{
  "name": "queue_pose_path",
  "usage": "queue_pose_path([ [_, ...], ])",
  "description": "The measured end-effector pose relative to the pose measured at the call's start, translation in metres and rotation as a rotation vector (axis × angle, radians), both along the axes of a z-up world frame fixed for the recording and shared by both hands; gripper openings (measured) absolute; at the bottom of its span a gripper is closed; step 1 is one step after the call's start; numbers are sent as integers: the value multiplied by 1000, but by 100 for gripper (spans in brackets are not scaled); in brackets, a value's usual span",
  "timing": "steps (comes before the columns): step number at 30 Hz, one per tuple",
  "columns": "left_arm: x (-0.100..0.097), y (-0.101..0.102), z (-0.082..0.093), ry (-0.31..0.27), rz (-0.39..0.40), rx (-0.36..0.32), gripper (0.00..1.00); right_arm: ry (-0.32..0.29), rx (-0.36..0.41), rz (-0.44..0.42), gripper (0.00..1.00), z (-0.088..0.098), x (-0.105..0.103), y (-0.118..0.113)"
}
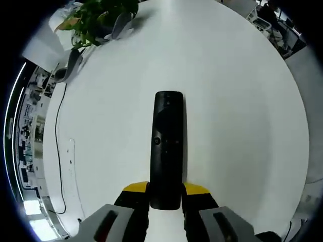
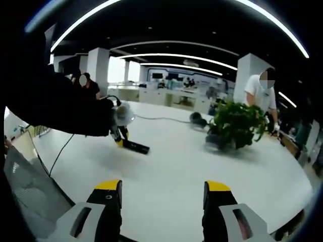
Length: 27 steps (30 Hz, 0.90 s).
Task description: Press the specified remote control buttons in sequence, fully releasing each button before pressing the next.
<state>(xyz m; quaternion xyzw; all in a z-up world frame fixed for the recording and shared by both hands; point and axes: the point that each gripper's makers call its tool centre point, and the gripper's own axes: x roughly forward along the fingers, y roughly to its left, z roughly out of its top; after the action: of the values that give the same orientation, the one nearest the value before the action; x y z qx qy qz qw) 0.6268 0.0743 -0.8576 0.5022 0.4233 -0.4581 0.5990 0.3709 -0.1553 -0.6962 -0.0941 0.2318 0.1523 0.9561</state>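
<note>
Left claw: my left gripper (image 1: 165,195) is clamped on the remote's near end.
Remote: the remote control (image 1: 167,146) is long, slim, black, reaching straight ahead over the white table (image 1: 242,111).
Right claw: my right gripper (image 2: 162,194) gapes, holding nothing.
Beyond: potted plant (image 2: 234,123) far ahead.

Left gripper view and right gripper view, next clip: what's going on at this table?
A person holds a claw in each hand over a round white table. The left claw is shut on the near end of a black remote control, its buttons facing the camera. The right claw is open and holds nothing, away from the remote, which shows across the table in the right gripper view. No button is being pressed. A potted plant and a thin black cable also sit on the table.
</note>
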Motion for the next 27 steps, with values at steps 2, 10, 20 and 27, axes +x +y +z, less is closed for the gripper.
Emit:
queue_pose_path([
  [2,7,0,2,-14,-7,7,24,1,0,0,63,0,0,0],
  [10,31,1,-2,-57,31,-11,24,7,-7,-4,62,-1,0,-1],
  [20,25,3,-5,-49,15,-25,24,10,-12,-11,62,-2,0,-2],
  [27,30,4,1,-131,75,-85,32,2,-16,-9,64,0,0,-2],
])
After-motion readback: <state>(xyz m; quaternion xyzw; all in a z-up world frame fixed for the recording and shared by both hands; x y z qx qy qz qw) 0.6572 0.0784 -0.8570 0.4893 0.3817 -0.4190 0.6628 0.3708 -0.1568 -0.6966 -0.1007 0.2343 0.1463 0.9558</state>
